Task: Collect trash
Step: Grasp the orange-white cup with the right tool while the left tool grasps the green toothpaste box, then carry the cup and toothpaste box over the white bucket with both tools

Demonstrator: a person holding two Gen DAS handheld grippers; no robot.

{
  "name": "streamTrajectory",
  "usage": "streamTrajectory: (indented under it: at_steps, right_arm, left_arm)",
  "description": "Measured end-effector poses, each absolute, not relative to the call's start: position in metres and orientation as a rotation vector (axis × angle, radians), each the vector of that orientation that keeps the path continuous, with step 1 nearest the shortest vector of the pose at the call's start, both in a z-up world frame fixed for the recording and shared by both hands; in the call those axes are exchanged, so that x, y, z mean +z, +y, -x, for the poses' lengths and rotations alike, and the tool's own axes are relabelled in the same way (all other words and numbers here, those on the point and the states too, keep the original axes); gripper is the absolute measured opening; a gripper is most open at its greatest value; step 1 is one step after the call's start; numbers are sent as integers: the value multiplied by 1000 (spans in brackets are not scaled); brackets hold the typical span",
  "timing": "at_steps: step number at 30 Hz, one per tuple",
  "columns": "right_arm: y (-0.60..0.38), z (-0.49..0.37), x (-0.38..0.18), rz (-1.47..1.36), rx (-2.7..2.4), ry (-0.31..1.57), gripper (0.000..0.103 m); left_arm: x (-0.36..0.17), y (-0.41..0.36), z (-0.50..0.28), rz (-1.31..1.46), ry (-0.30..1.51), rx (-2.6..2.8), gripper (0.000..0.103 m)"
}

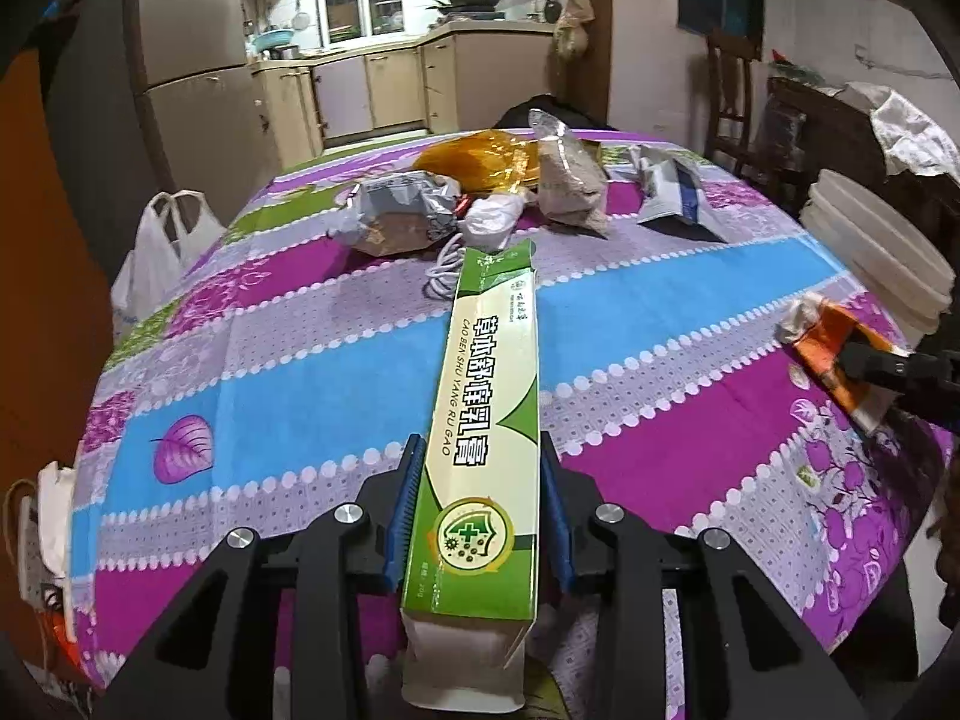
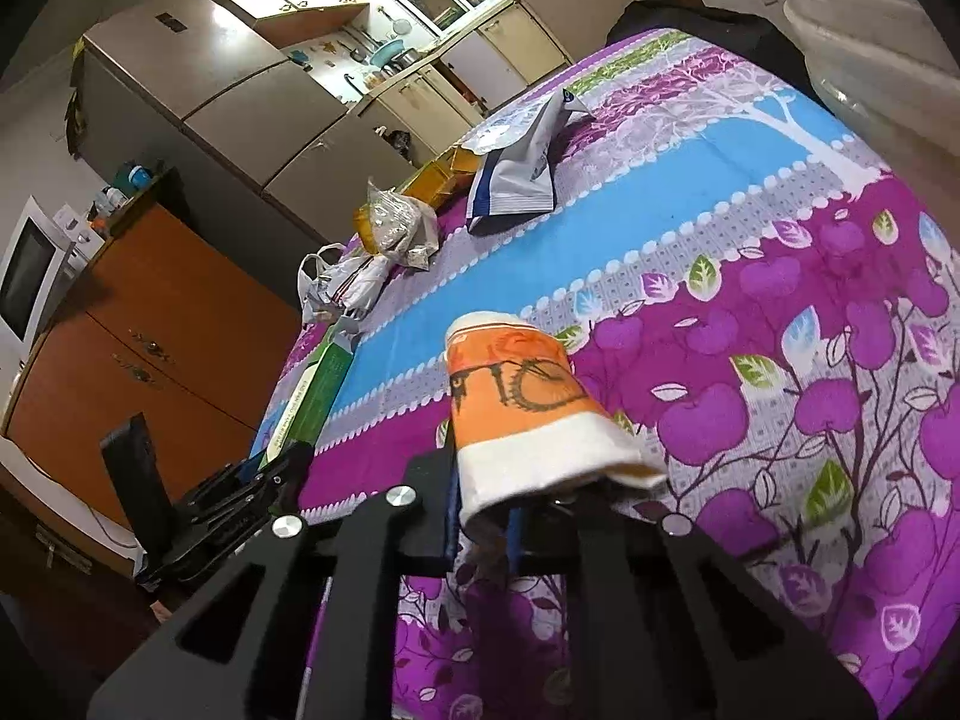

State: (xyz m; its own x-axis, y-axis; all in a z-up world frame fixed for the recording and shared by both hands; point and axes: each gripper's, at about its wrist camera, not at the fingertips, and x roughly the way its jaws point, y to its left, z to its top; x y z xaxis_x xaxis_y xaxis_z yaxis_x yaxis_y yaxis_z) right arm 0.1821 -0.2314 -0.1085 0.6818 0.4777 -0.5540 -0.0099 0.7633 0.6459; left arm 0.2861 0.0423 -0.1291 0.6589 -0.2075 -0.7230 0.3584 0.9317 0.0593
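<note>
Since both are empty-looking card and paper, the long green-and-cream cardboard box (image 1: 486, 438) and the crushed orange-and-white paper cup (image 2: 528, 414) should be light and easily dented. Left tongs (image 1: 483, 510) clamp the box near its lower end, centre frame; right tongs (image 2: 486, 516) are closed on the cup's flattened rim. More wrappers lie upper centre on the patterned purple-and-blue worktop (image 1: 300, 384). Bare cloth ahead; the worktop edge drops off at left.
</note>
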Motion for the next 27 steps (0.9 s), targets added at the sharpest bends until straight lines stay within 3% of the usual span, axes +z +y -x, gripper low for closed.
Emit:
streamTrajectory:
  at_steps: [27]
  right_arm:
    - [-193, -165, -45, -293, 285, 721, 7]
  left_arm:
    - [-87, 19, -281, -340, 698, -120, 37]
